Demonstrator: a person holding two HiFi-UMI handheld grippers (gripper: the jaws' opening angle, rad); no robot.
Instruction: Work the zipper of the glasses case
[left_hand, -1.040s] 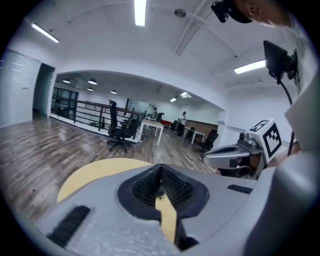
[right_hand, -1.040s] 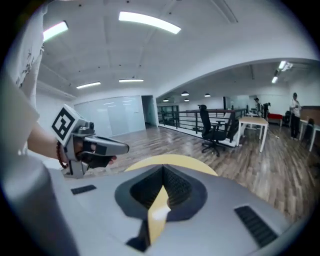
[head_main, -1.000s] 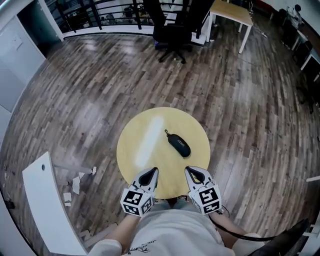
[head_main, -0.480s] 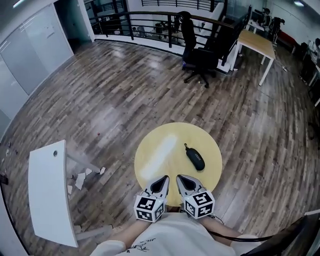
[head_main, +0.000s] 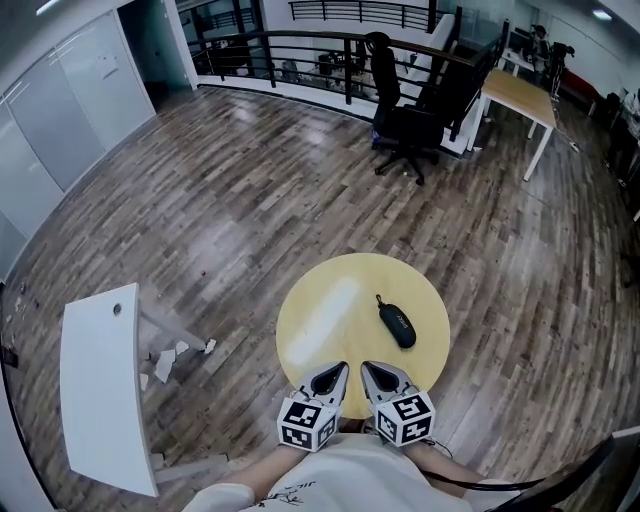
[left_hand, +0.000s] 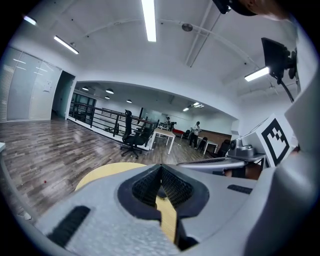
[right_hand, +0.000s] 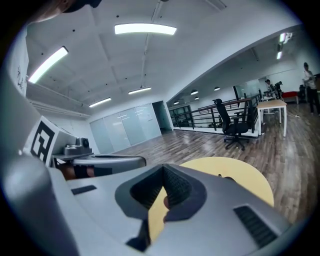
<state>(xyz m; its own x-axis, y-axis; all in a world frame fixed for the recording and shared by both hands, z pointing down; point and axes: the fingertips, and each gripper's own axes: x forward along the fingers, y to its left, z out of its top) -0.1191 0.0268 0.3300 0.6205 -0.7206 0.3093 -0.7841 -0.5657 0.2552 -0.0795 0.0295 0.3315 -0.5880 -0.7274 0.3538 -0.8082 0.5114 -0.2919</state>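
At the far left of the head view a white panel (head_main: 98, 398) is lying on the wood floor (head_main: 200, 200), with pale scraps (head_main: 160, 362) scattered just beside its right edge.

The round yellow worktop (head_main: 330, 310) is standing to the right of them. At its near rim the left gripper (head_main: 337, 371) is hovering over the edge, its marker cube sitting close to the person's (head_main: 330, 480) chest. In the left gripper view its jaws are pressing together at the tips with nothing between them, and they are pointing out across the worktop toward the far floor.

Just beside it, the right gripper (head_main: 368, 369) is hanging over the same rim, the two tips near each other but apart. In the right gripper view its jaws are likewise closing on themselves and are pinching nothing.

Further right and beyond both grippers, the case (head_main: 398, 326) is lying flat on the right half of the worktop, well apart from either set of jaws. It is a dark oval, lying at a slant, with a thin loop (head_main: 379, 298) sticking out of its far end. Whether its zipper is done up is too small to tell.

Beyond the worktop, a black chair (head_main: 408, 125) is standing by the railing (head_main: 300, 45), and to its right a wooden desk (head_main: 520, 92) is standing on white legs.
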